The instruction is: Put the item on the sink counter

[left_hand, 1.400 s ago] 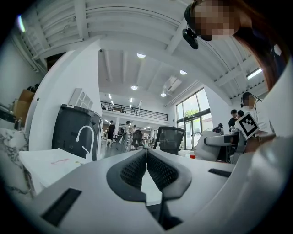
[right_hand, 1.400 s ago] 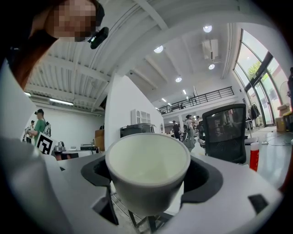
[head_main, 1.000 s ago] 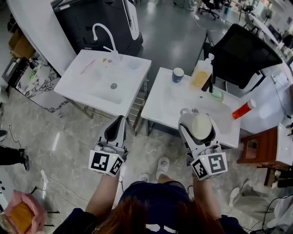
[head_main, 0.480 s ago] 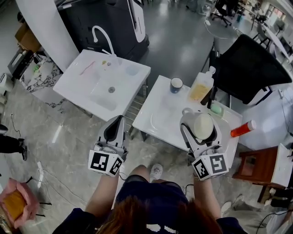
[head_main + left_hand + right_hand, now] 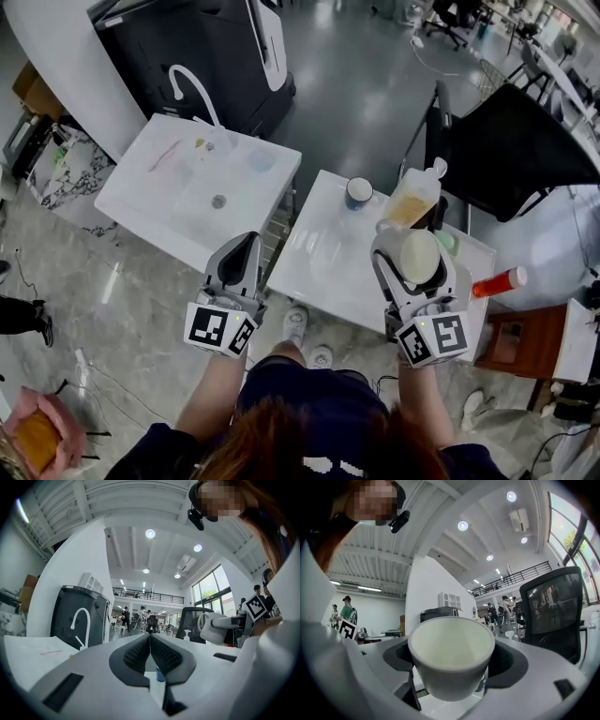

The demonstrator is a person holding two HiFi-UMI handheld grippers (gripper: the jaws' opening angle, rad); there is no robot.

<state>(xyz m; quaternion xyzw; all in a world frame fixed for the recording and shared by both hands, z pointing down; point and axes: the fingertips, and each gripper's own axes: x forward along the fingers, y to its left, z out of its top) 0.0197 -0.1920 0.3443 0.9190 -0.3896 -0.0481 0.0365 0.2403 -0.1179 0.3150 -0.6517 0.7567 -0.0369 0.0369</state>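
My right gripper (image 5: 413, 247) is shut on a white mug (image 5: 418, 255), held upright above the near right part of a white table (image 5: 323, 262). In the right gripper view the mug (image 5: 451, 663) is empty and sits between the two jaws. The white sink counter (image 5: 127, 202) with a curved white faucet (image 5: 192, 89) stands to the left of the table, across a narrow gap. My left gripper (image 5: 244, 248) is shut with nothing in it and hangs over the floor just in front of that gap. In the left gripper view its pads (image 5: 136, 654) meet.
On the table stand a blue cup (image 5: 358, 192), a soap bottle (image 5: 412, 202), a green sponge (image 5: 448, 242) and a red bottle (image 5: 499, 281). A black chair (image 5: 511, 150) is behind the table. A black machine (image 5: 197, 42) is behind the sink. A wooden stool (image 5: 525, 342) is at right.
The sink counter and table have slid left and down in the head view. Both grippers hold the same pose, the right one still holding the mug.
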